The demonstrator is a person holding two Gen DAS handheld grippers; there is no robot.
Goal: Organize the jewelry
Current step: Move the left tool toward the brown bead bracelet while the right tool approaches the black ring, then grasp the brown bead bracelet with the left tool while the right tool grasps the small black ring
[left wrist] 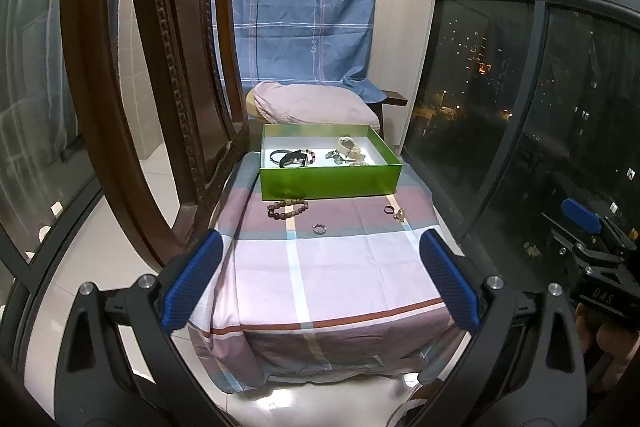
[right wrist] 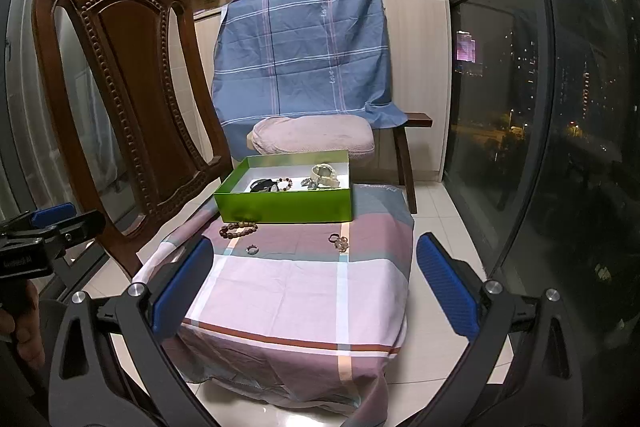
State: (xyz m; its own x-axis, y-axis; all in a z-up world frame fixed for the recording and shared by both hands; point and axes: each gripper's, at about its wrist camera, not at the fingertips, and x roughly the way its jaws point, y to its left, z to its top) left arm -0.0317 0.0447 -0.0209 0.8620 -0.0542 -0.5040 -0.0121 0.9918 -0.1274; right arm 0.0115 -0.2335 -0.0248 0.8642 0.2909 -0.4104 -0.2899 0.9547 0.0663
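Both wrist views face a low table draped in a plaid cloth (left wrist: pixel 332 279). The left gripper (left wrist: pixel 320 279) and the right gripper (right wrist: pixel 316 285) each hang above the table's near edge, blue fingers spread wide and holding nothing. A green box (left wrist: pixel 328 179) stands at the far edge, its open white interior holding a black watch (left wrist: pixel 290 158), a beaded bracelet (left wrist: pixel 311 155), a cream watch (left wrist: pixel 351 147) and several small pieces too fine to tell apart. Just in front of the box, toward the far left corner, lies a brown bead bracelet (left wrist: pixel 287 207) on the cloth. A silver ring (left wrist: pixel 319 228) rests near the table's middle. Toward the right edge a dark ring (left wrist: pixel 387 209) lies just beside a pale trinket (left wrist: pixel 400 214). A carved wooden chair (right wrist: pixel 120 99) stands at the left edge, and a blue checked sheet (right wrist: pixel 304 55) hangs over furniture behind the table.
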